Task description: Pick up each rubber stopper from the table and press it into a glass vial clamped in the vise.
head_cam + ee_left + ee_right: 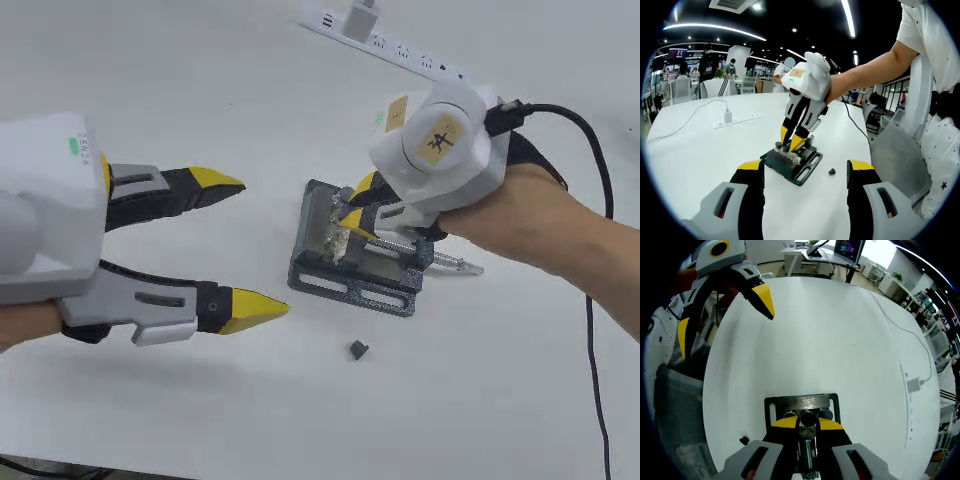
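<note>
Close by your left side, leave the left gripper (235,245) hanging with its jaws spread wide and empty, well apart from the vise (355,275). By the look of it, it has no part in this press. Your work is in the right gripper (807,424), whose jaws are pinched nearly together on a dark stopper (807,417) directly over the vise. Push straight down along the axis of the vial (335,241), slowly, and hold the stopper level so it seats evenly. A tilted push could chip the glass rim or skid the stopper off. Ease your grip only once it sits firm. The tips hide the vial's mouth, so you cannot tell whether the stopper has entered it.

A loose stopper (358,350) lies on the table (200,420) on your side of the vise, near it but not touching, and outside both pairs of jaws. Beyond it, the held stopper sits squarely between the right tips, above the clamped vial. Farthest off, a power strip (385,42) lies along the back of the table.
</note>
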{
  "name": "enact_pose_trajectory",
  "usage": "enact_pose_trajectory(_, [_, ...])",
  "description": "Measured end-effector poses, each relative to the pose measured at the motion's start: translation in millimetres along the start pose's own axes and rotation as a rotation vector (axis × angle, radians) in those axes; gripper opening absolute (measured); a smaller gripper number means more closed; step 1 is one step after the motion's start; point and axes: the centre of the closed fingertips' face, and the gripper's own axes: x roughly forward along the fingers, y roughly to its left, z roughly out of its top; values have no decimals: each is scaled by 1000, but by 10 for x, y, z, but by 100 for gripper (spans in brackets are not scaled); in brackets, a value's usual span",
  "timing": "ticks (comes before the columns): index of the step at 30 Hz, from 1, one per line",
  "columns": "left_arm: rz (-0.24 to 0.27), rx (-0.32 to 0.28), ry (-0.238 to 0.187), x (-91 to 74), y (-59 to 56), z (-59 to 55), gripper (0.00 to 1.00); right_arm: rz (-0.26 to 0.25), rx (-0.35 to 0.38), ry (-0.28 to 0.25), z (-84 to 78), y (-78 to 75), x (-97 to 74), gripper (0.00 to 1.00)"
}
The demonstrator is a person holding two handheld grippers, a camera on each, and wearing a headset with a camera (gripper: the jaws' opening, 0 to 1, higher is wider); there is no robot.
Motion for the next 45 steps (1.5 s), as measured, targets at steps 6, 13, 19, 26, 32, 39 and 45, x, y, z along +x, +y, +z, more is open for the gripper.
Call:
enact_pose_trajectory(6, [-3,-1,3,-1,-9,-14,65,-1,20,-12,-8,3,0,10])
enact_pose_trajectory(13, [-2,-5,2,-2,-4,-9,65,-10,41,-26,-21,-18,-23,10])
enact_pose_trajectory(19, [-5,-3,2,8,-12,-4,65,-8,93,-68,-7,-57,-133,10])
enact_pose_trajectory(26, [-6,-4,-1,12,-12,6,64,3,117,-98,25,-76,-177,3])
enact_pose_trajectory(32, [-8,-2,4,10,-20,-4,64,36,127,-104,48,-36,-150,0])
enact_pose_trajectory(39, [-8,-6,0,6,-7,2,64,53,112,-89,46,-3,-97,0])
enact_pose_trajectory(45, [-10,-8,-3,10,-12,7,64,60,107,-85,44,-13,-54,0])
